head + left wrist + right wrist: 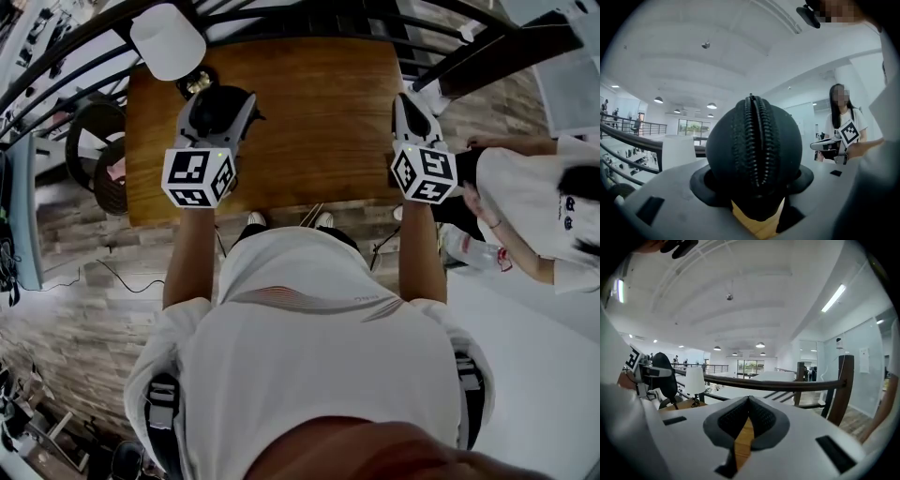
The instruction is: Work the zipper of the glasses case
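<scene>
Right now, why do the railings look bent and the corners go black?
Head view: the wide lens warps the room around the wooden table. Left gripper view: black corners, and the glasses case looms large. Right gripper view: the handrail bows slightly, and the ceiling strip light shines bright white.

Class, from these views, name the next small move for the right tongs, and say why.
Probably bring the right tongs across to the zipper: the left tongs clamp the glasses case, zipper exposed, while the right tongs are shut, empty and apart.
</scene>
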The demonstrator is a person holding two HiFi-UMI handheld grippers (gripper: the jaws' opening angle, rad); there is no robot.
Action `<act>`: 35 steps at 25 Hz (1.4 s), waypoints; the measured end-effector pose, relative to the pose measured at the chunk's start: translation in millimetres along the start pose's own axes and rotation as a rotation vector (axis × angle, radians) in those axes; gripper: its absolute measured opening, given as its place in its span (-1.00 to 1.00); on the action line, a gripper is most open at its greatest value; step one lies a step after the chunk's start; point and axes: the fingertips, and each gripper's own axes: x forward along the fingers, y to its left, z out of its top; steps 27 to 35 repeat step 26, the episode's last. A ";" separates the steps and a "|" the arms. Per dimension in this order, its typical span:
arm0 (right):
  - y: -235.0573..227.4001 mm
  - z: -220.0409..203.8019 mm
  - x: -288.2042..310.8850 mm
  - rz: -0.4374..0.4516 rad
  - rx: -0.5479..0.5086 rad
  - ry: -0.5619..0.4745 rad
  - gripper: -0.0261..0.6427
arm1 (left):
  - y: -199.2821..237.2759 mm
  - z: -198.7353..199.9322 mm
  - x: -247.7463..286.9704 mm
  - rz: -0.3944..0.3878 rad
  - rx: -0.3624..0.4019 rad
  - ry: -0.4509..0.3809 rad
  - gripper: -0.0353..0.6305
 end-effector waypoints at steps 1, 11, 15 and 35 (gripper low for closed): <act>-2.5 -0.6 -1.1 -0.009 0.006 0.000 -0.77 | 2.1 -1.9 -2.3 0.008 -0.008 0.001 -0.06; 12.0 -0.2 -1.4 0.016 -0.024 -0.002 -0.77 | -4.0 -3.2 -2.7 -0.007 -0.022 -0.007 -0.06; 17.0 1.2 -3.1 0.025 -0.033 0.002 -0.77 | -6.8 -3.9 -3.7 -0.016 -0.023 -0.002 -0.06; 26.8 2.7 -4.7 0.043 -0.049 0.005 -0.77 | -8.2 -1.5 -6.1 -0.024 -0.021 -0.009 -0.06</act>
